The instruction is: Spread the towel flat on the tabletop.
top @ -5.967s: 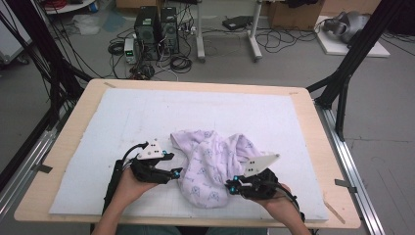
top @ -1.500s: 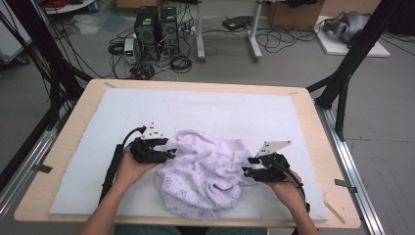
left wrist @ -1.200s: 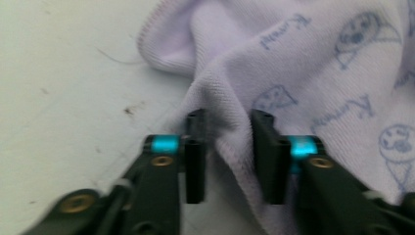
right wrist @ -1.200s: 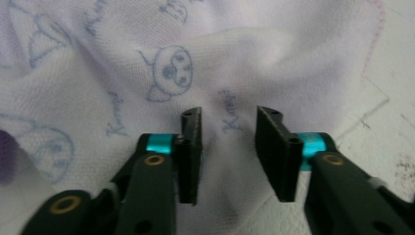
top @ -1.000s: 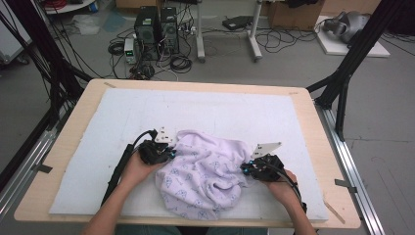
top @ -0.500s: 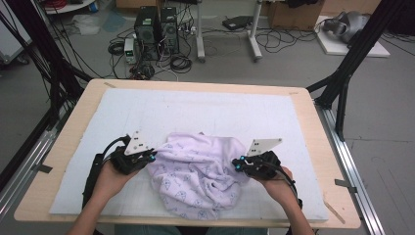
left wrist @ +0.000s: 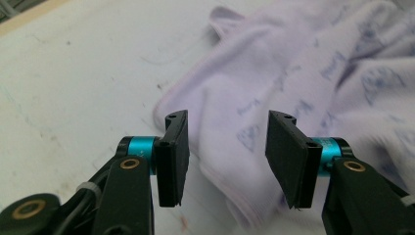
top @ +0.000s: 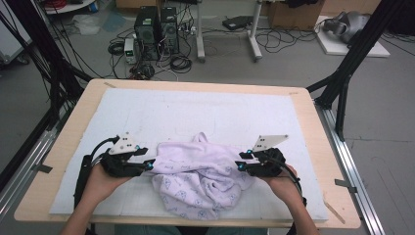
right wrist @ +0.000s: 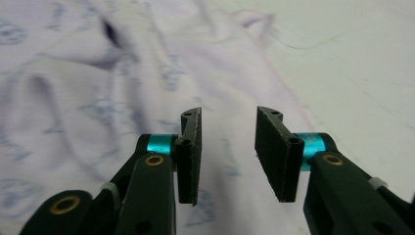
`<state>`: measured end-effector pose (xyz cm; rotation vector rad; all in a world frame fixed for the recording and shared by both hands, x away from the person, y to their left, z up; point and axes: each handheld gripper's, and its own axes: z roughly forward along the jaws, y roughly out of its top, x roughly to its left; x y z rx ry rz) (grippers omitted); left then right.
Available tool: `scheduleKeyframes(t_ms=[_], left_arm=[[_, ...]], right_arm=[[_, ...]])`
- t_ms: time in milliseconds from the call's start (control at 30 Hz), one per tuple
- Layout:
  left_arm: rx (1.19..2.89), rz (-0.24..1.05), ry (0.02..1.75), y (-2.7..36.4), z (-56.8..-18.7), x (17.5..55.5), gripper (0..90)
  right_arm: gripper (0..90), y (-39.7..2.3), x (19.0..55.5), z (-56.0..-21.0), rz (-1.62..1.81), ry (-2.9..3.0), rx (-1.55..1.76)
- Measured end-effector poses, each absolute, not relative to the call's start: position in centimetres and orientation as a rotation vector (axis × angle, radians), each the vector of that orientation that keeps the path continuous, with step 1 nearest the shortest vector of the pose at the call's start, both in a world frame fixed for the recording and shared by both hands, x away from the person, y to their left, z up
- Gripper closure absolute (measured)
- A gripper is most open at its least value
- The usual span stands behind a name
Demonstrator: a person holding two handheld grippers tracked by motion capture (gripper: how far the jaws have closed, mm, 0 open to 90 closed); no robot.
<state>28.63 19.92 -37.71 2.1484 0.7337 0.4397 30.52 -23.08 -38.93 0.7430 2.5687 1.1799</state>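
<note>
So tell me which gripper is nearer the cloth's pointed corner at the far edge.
Left. The left gripper sits at the cloth's left edge, a bit nearer the corner. The right gripper is at the right edge, slightly farther away.

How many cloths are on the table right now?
1: a crumpled lilac printed cloth lying near the table's front edge, between the left gripper and right gripper. Its folds could hide something.
</note>
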Motion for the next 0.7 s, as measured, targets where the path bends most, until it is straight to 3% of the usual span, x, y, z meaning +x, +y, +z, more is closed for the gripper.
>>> scheduleKeyframes(t_ms=[400, 533, 700], left_arm=[[2.274, 0.402, 0.831, 17.4, -41.8, 33.5, 54.2], [2.339, 0.373, 0.861, 16.8, -43.0, 33.9, 51.1], [2.239, 0.328, 0.889, 17.6, -43.7, 33.5, 59.2]], right_arm=[[54.3, -24.1, 32.0, -42.8, 0.989, 2.621, 0.905], [58.0, -23.9, 31.7, -43.5, 0.965, 2.616, 0.896], [68.3, -23.5, 31.5, -43.5, 0.958, 2.614, 0.868]])
